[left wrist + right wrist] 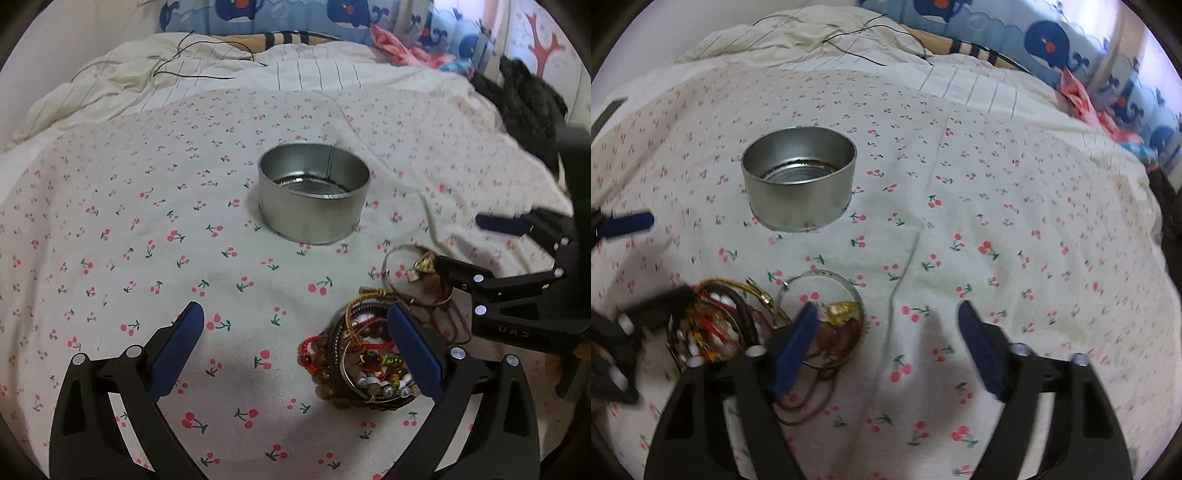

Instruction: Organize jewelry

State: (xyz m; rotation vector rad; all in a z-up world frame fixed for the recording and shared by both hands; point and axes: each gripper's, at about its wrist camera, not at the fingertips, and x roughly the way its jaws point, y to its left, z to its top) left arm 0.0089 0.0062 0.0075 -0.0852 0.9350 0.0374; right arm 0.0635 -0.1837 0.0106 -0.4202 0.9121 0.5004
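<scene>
Where the cherry-print sheet [110,229] covers the bed, a round metal tin [314,195] stands upright near the middle, at about 12 o'clock from the left hand-held gripper [295,354]. Only its ridged bottom and a dark ring along the inner edge show inside; no jewelry is visible in it.

The jewelry pile [365,358] lies on the sheet at about 5 o'clock from the tin, well apart from it. It is a tangle of beaded bracelets, red and gold cords and pearl-like beads. A thin silver bangle [391,258] and a gold piece [424,263] lie at the pile's far side, with brown cord loops beside them.

The left hand-held gripper is spread wide with nothing between its pads; its right finger [413,350] overlaps the pile's right edge, and whether it touches cannot be told. The right hand-held gripper [886,350] is also spread wide and holds nothing. In its own view its left finger [798,343] sits over the bangle and gold piece at about 10 o'clock, hiding part of them, while its right finger is over bare sheet.

Behind the tin lie a rumpled striped cream duvet [221,70] with a thin black wire [207,59] across it, a blue whale-print bumper [295,14], pink cloth [391,44] and a dark bundle [528,96] at 2 o'clock.
</scene>
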